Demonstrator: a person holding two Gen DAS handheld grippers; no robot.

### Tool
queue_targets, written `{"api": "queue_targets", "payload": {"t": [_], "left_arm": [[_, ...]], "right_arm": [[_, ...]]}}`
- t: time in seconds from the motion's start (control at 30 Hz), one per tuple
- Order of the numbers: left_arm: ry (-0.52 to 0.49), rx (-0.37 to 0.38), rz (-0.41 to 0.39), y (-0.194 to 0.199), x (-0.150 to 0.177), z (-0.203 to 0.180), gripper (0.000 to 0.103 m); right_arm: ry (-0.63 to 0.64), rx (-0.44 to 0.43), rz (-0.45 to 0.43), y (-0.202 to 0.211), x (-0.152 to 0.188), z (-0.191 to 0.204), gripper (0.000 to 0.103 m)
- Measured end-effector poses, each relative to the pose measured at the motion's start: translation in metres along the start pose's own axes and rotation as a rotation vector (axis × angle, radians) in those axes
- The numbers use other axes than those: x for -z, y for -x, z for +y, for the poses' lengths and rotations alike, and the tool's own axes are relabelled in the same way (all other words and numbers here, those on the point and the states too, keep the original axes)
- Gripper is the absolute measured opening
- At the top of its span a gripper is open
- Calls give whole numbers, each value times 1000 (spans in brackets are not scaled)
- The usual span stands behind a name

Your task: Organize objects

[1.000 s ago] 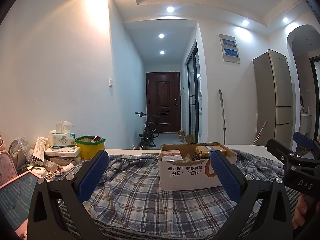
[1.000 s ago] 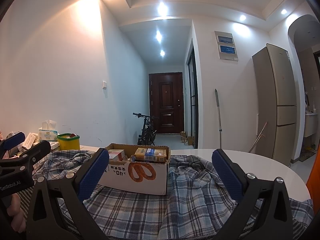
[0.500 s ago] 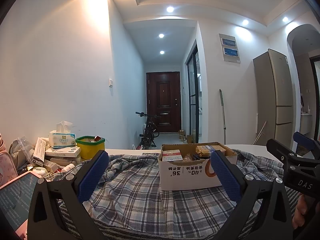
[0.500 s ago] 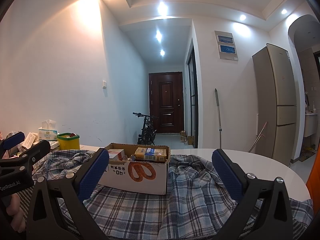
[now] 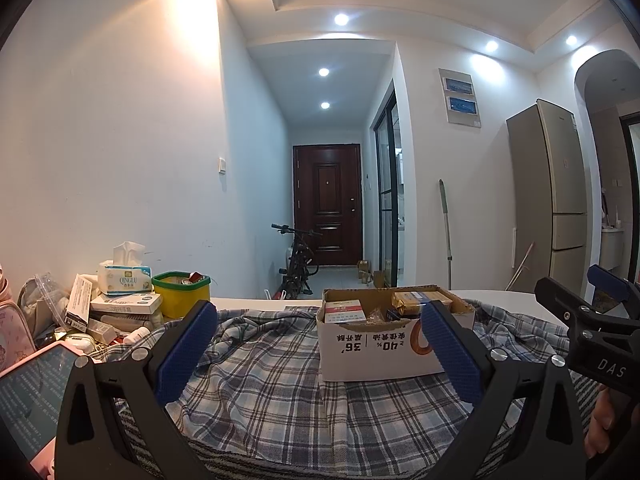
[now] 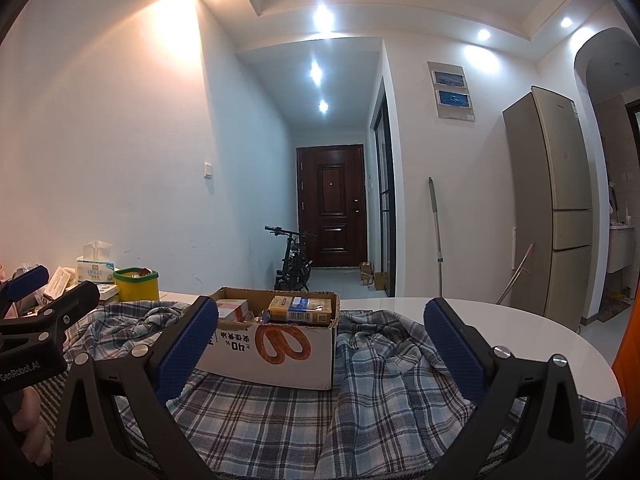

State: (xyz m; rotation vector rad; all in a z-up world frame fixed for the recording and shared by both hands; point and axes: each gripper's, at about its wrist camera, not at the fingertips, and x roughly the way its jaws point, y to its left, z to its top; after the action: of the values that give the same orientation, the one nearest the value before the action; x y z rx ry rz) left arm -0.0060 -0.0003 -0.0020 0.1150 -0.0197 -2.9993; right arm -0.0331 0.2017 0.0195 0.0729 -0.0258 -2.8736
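Left wrist view. The left gripper (image 5: 320,344), black frame with blue ribbed pads, has its jaws spread wide and nothing between them. It hovers low over a blue-and-grey plaid cloth (image 5: 264,384) that lies rumpled across a white round table (image 5: 248,303). An open white cardboard box with an orange pretzel print (image 5: 376,348) sits on the cloth, ahead and slightly right; small packets fill it, among them a red-and-white carton (image 5: 344,311) and a yellow packet (image 5: 416,302). At the far left stands a heap of clutter: a tissue pack (image 5: 125,276) on stacked flat boxes, a yellow tub with a green rim (image 5: 182,294), a pink-cased phone (image 5: 28,392) in the near corner. The right gripper (image 5: 596,316) shows at the right edge, a hand (image 5: 600,420) beneath it. Beyond: white walls, ceiling spotlights, a corridor to a dark brown door (image 5: 327,204), a black bicycle (image 5: 298,264) before it, a tall beige refrigerator (image 5: 554,200) at right.

Right wrist view. The right gripper (image 6: 320,344) is likewise released, jaws wide apart and empty, above the same cloth. The box (image 6: 276,344) lies ahead and left, its pretzel side facing the camera. The bare white tabletop (image 6: 520,332) curves away at right. The left gripper (image 6: 44,300) enters from the left edge.
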Motion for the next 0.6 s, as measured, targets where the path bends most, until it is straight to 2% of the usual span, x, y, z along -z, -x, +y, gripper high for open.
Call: {"api": "queue_targets", "payload": {"t": [0.6], "left_arm": [[-1,-1,3,0,0,0,103]], "right_arm": [[0,1,0,0,0,0,103]]}}
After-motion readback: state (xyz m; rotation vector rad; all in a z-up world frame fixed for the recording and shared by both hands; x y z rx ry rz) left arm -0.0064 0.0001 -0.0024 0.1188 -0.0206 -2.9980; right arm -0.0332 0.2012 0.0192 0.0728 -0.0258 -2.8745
